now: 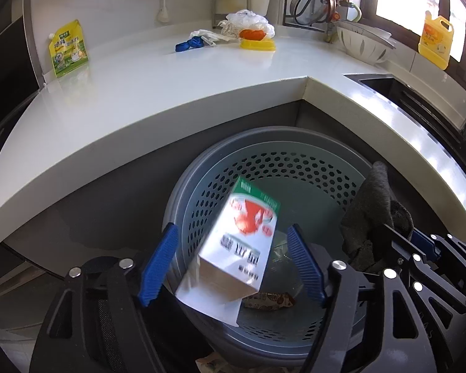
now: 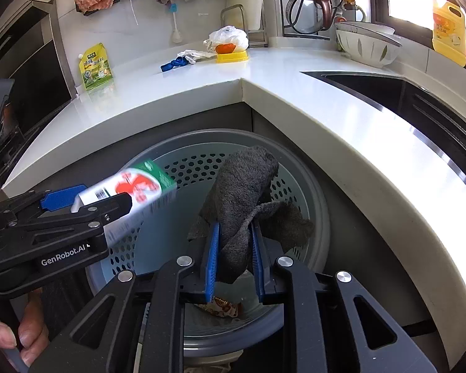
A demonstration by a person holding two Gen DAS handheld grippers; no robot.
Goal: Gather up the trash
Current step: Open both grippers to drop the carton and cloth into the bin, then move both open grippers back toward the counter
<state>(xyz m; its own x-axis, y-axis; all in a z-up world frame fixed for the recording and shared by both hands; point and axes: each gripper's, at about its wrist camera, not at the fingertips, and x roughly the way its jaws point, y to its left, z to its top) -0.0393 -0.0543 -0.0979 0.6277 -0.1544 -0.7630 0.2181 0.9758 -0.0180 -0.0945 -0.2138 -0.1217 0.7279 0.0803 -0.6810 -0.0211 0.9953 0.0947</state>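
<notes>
A white, green and red milk carton (image 1: pixel 242 239) is blurred and tilted between the spread blue fingers of my left gripper (image 1: pixel 233 267), touching neither, above the grey perforated trash bin (image 1: pixel 295 168). The right wrist view shows the carton (image 2: pixel 133 192) over the bin (image 2: pixel 307 217) beside the left gripper (image 2: pixel 77 205). My right gripper (image 2: pixel 234 258) is shut on a dark grey cloth (image 2: pixel 245 199) above the bin; the cloth also shows in the left wrist view (image 1: pixel 372 214). A brown snack wrapper (image 2: pixel 222 307) lies on the bin's floor.
The bin stands on the floor in the inner corner of a white counter (image 1: pixel 139 93). On the counter are a green pouch (image 1: pixel 68 49), a blue item (image 1: pixel 189 45), a plastic bag with an orange thing (image 1: pixel 251 28), a white colander (image 1: pixel 363 46) and a yellow bottle (image 1: pixel 435 40). A sink (image 2: pixel 372 90) is at right.
</notes>
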